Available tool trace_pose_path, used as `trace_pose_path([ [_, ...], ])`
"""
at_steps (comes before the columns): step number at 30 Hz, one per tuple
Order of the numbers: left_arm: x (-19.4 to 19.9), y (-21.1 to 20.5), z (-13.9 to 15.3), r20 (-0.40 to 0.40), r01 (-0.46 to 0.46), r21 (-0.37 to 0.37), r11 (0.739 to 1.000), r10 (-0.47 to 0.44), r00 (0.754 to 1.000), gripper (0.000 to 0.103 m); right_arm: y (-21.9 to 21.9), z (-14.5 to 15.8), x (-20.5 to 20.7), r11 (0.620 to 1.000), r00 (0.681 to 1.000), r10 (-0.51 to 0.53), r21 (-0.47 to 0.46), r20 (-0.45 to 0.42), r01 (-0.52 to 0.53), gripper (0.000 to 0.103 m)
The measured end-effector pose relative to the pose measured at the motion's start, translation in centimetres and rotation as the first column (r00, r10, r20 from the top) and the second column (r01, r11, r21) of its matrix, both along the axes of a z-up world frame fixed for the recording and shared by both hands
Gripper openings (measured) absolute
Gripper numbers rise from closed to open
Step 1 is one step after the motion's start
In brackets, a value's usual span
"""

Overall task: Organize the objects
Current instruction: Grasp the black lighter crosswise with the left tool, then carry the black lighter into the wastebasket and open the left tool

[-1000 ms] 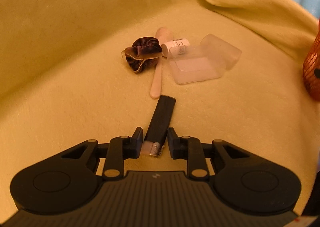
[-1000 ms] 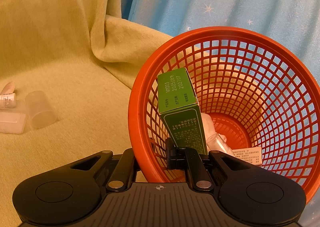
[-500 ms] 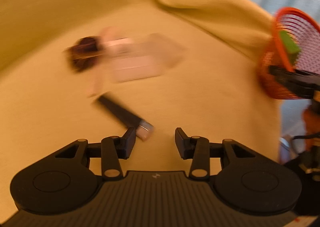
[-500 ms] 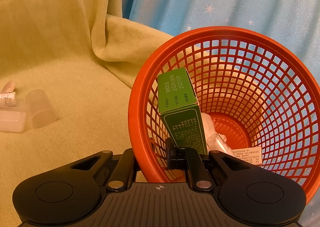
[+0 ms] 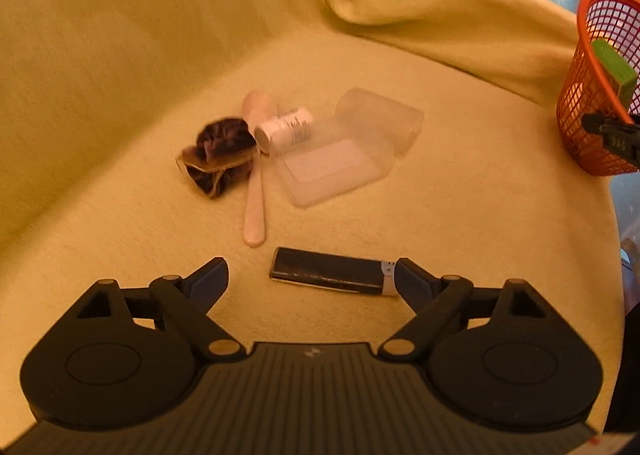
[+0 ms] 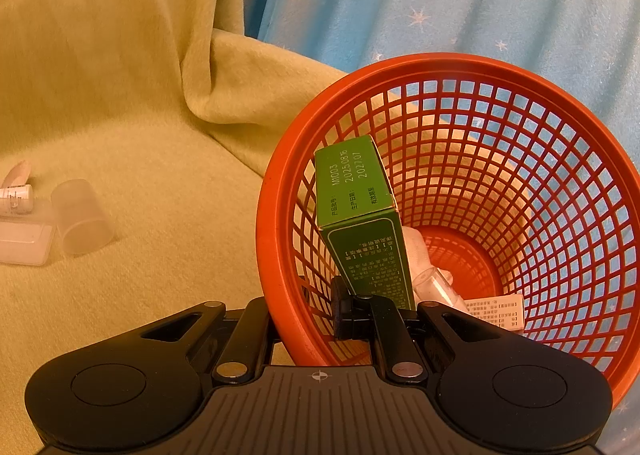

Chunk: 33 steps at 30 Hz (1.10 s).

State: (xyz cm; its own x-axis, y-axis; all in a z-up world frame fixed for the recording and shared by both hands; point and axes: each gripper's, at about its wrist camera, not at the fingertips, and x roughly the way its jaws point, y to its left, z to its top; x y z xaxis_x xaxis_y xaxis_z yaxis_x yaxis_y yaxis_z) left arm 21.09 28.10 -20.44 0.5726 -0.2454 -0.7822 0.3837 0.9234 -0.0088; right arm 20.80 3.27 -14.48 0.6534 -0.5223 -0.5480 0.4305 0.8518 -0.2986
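Left wrist view: left gripper (image 5: 312, 277), jaws just spread wide, released the black lighter (image 5: 332, 277) lying crosswise between them on the yellow blanket (image 5: 120, 95); right gripper (image 6: 306, 315) clenched the orange basket (image 6: 540, 103) rim.

I see open blanket (image 5: 460, 207) between the black lighter (image 5: 328, 277) and the orange basket (image 5: 588, 103). Behind the lighter, the spoon (image 5: 254, 211), scrunchie (image 5: 220, 153) and clear box (image 5: 332, 167) crowd together. The green box (image 6: 360, 215) fills the basket's left side.
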Motion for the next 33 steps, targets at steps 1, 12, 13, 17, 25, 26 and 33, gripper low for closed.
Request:
trace_pose_path([
  [1,0.1,0.0,-0.1,-0.013,0.005,-0.019,1.0,-0.006,1.0,0.087,0.0,0.0,0.0,1.0,1.0,-0.001,0.001,0.001,0.001,0.007],
  [12,0.4,-1.9,-1.2,-0.036,0.083,0.022,0.996,-0.082,0.996,0.091,0.0,-0.1,0.1,1.0,1.0,-0.002,-0.001,-0.002,0.002,0.007],
  [13,0.5,-2.0,-1.3,-0.035,0.085,0.026,0.996,-0.084,0.996,0.091,0.0,-0.1,0.1,1.0,1.0,-0.001,-0.001,-0.003,0.001,0.007],
  [17,0.6,-1.9,-1.4,-0.038,0.05,0.032,0.998,-0.049,0.998,0.079,0.0,0.0,0.1,1.0,1.0,-0.001,-0.001,-0.003,0.001,0.007],
  [25,-0.3,-1.4,1.1,0.002,-0.013,0.004,1.0,0.013,1.0,0.079,0.0,-0.1,0.1,1.0,1.0,-0.002,-0.001,-0.003,0.002,0.007],
  [26,-0.4,-1.4,1.7,0.011,-0.021,-0.005,1.0,0.021,1.0,0.079,0.0,-0.1,0.1,1.0,1.0,-0.002,-0.002,-0.004,0.001,0.007],
  [33,-0.4,-1.5,5.7,0.029,-0.098,-0.076,0.992,0.1,0.995,0.079,0.0,-0.1,0.1,1.0,1.0,-0.001,-0.004,-0.006,0.001,0.007],
])
